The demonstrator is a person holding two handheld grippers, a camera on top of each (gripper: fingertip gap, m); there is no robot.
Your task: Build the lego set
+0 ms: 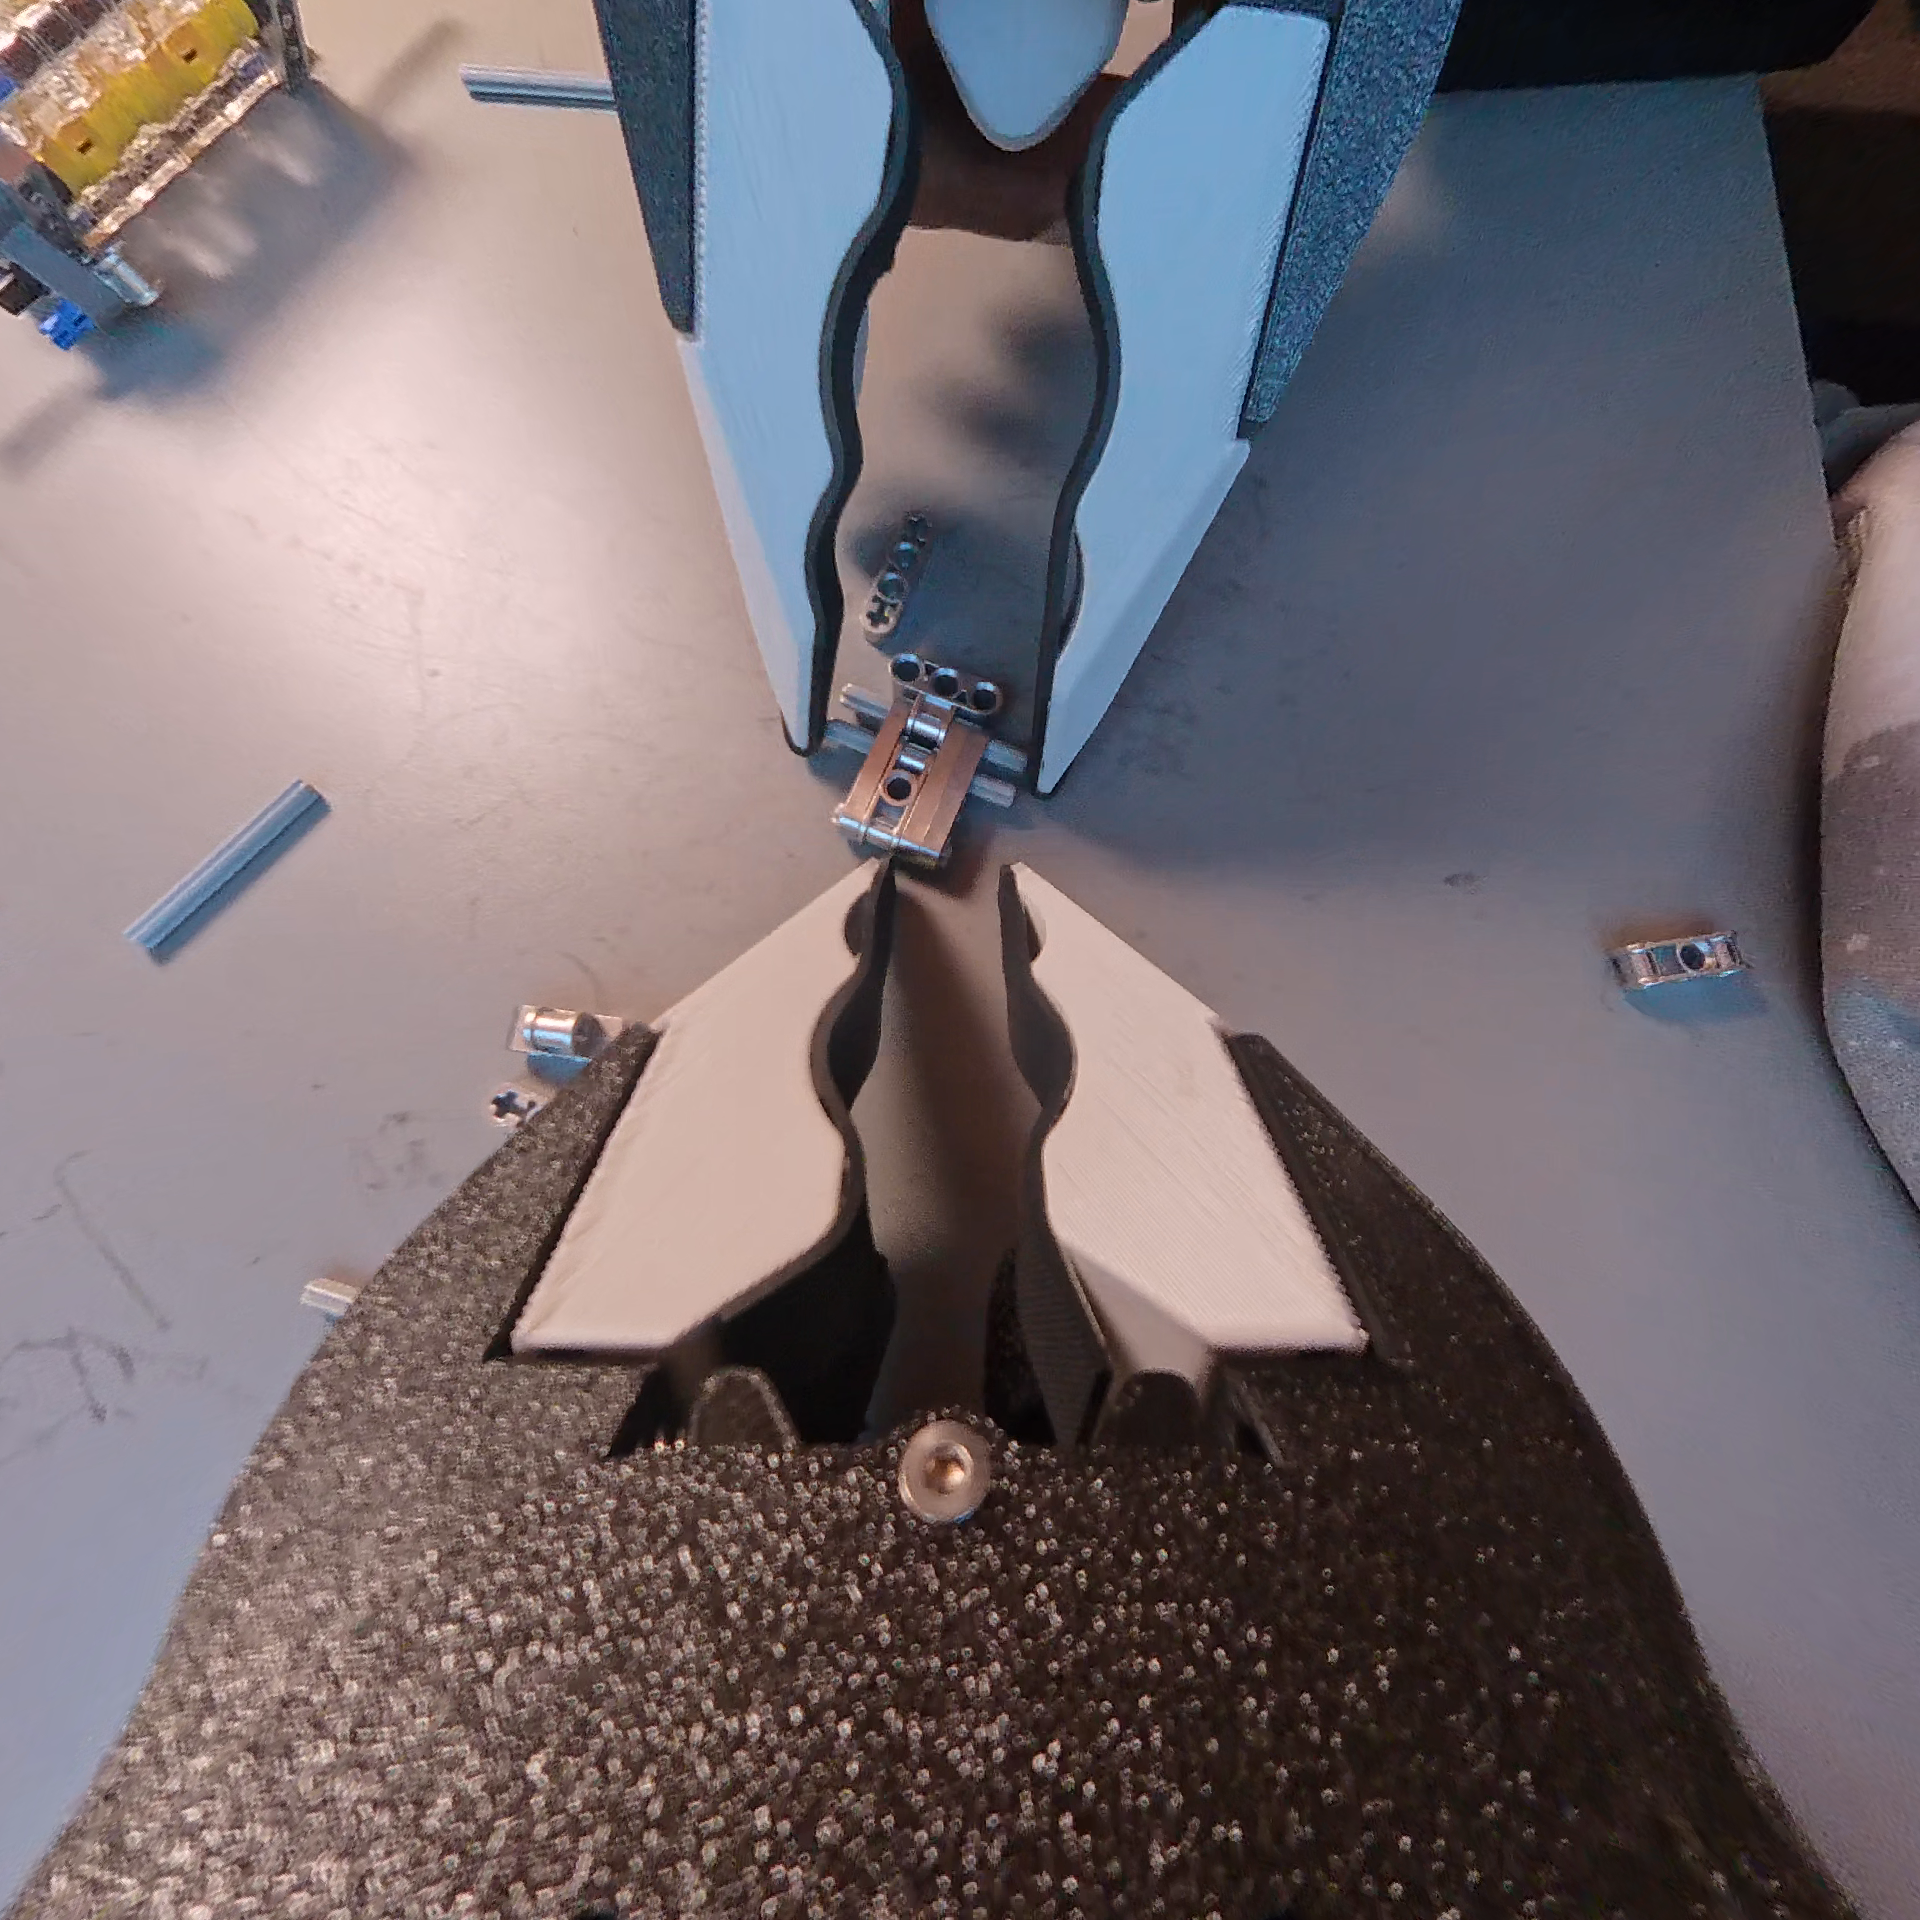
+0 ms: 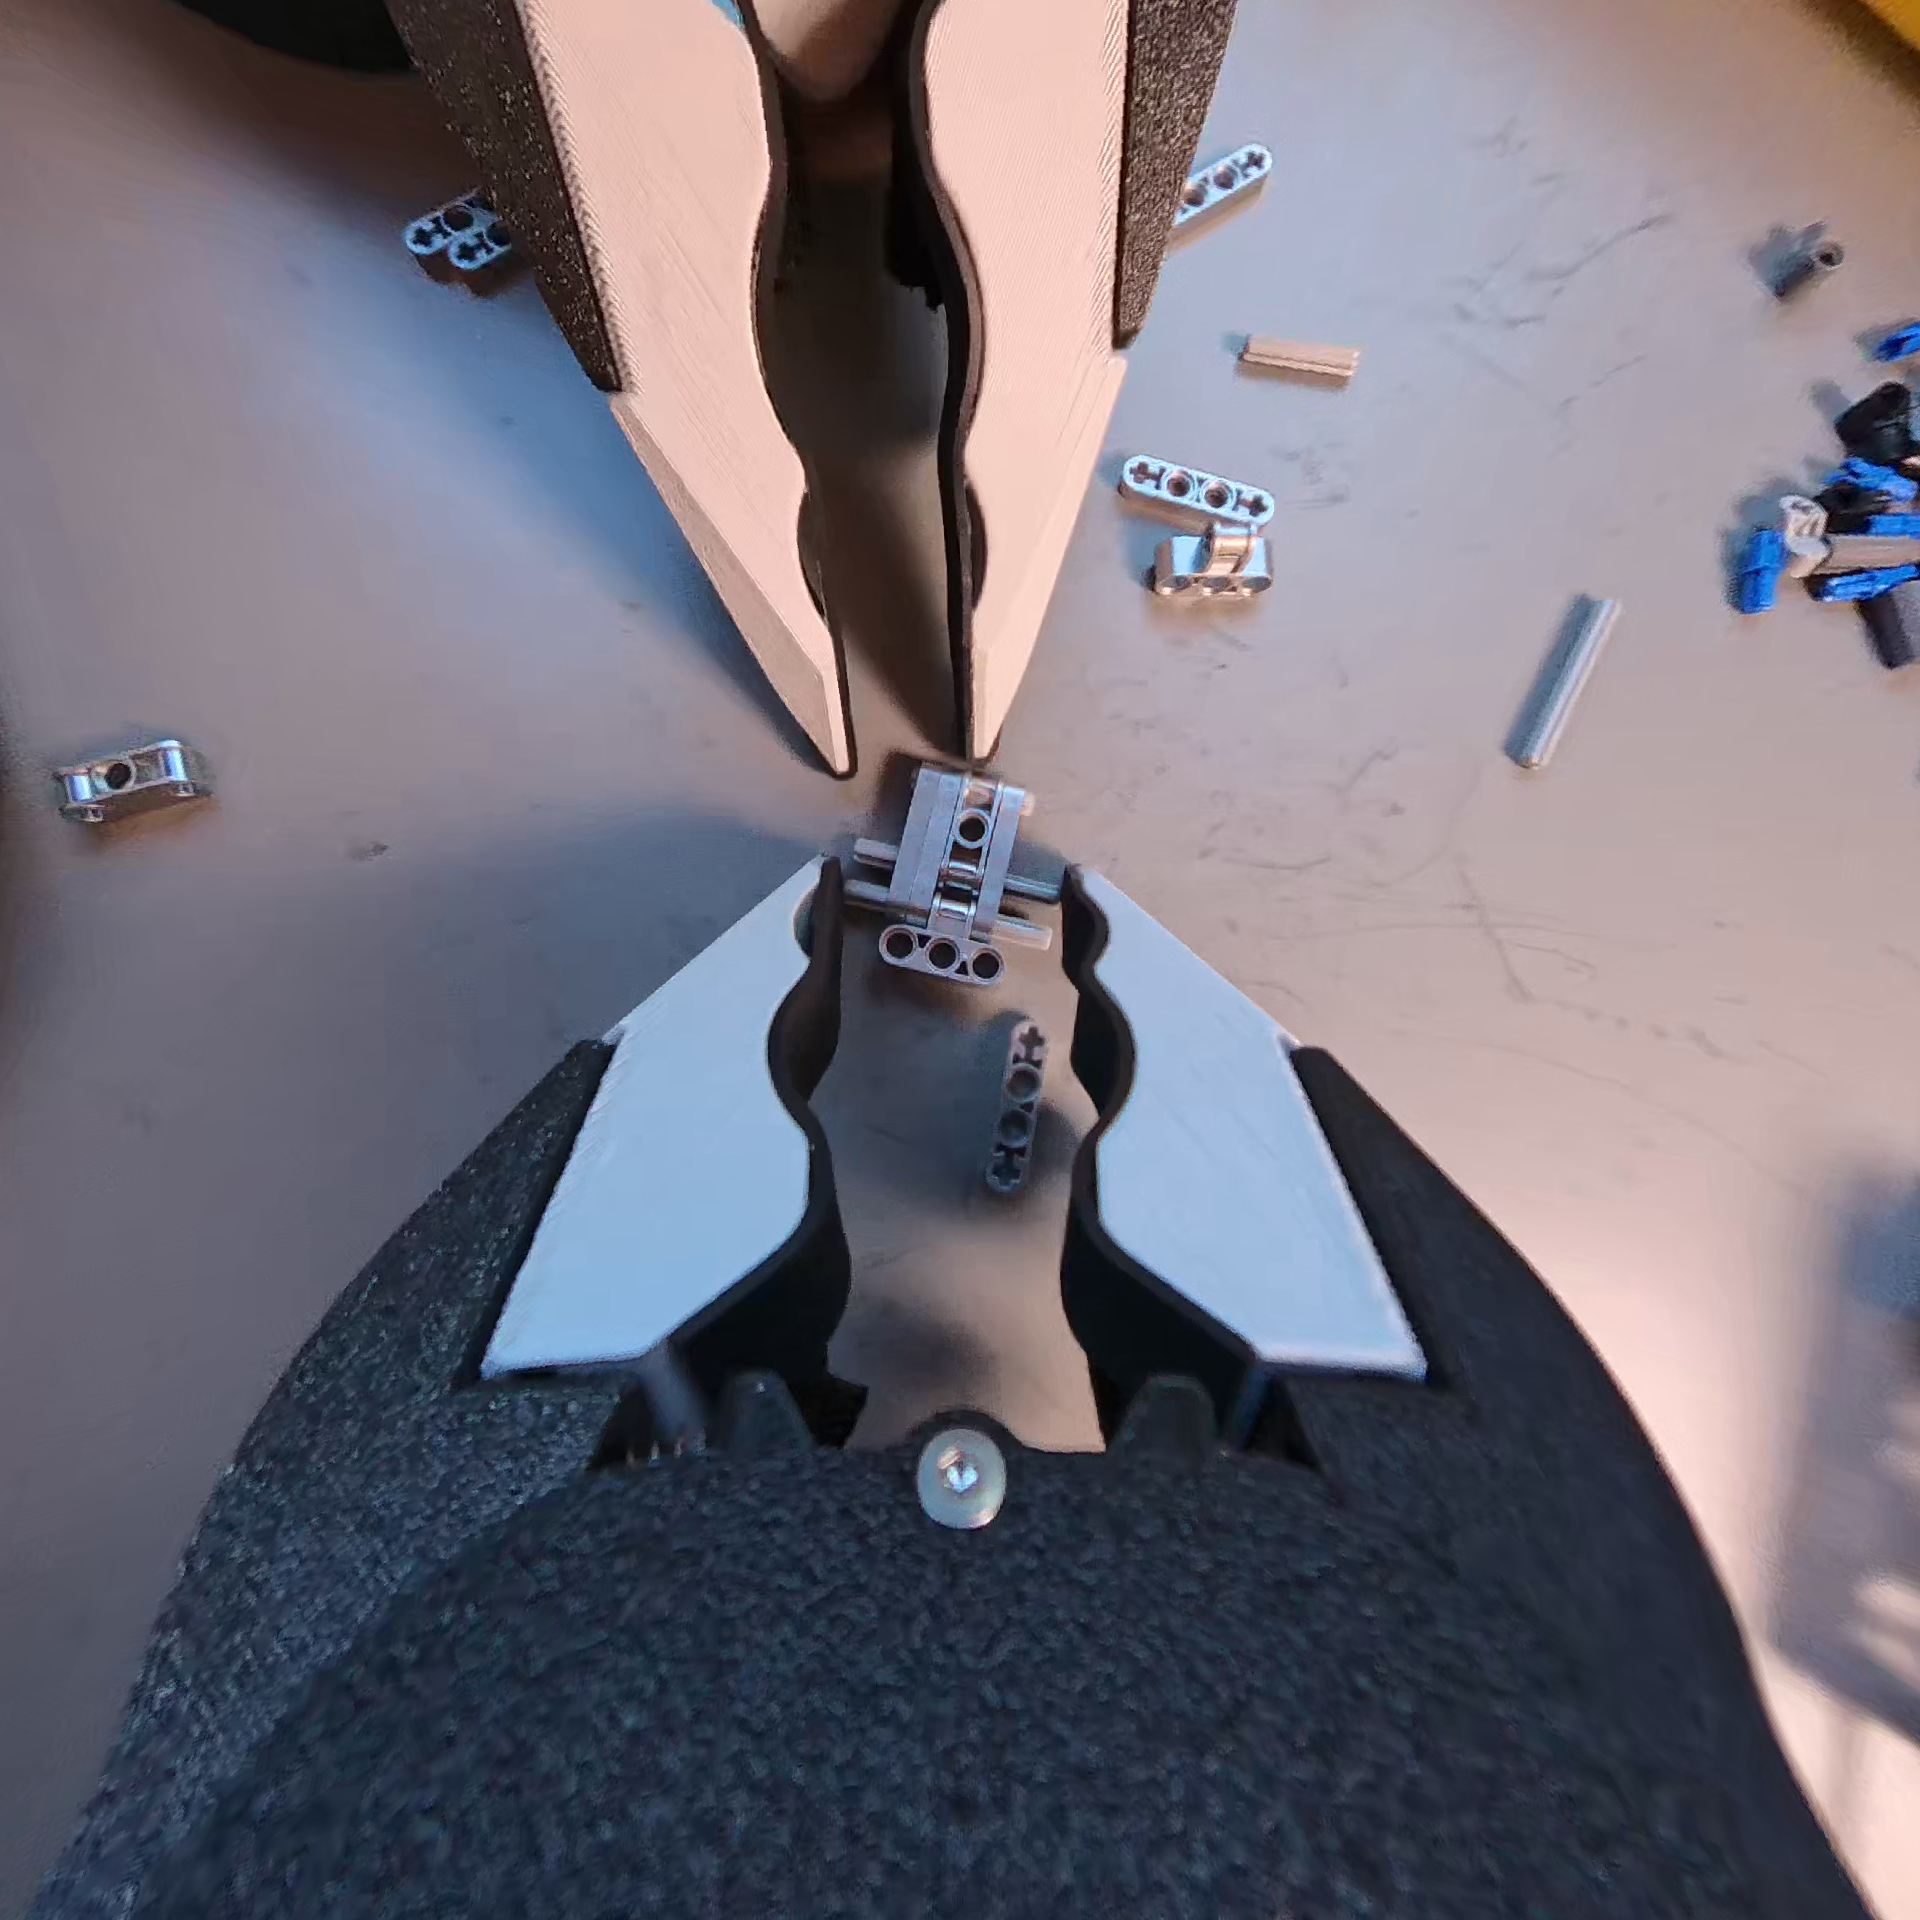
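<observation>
Claws tip to tip over small grey assembly (image 1: 912, 771) — left claw (image 1: 948, 871) narrowly parted, right claw (image 2: 945, 871) wide around it

My right gripper (image 2: 943, 883) sits with its jaws spread around a small grey beam-and-axle assembly (image 2: 951, 883), the axle ends near both tips. The left gripper (image 2: 904, 764) faces me, nearly closed, tips just beyond the assembly. A dark grey beam (image 2: 1016, 1117) lies between my fingers.

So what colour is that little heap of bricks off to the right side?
Mostly blue, some black and grey: the heap of bricks, clearest in the right wrist view.
</observation>
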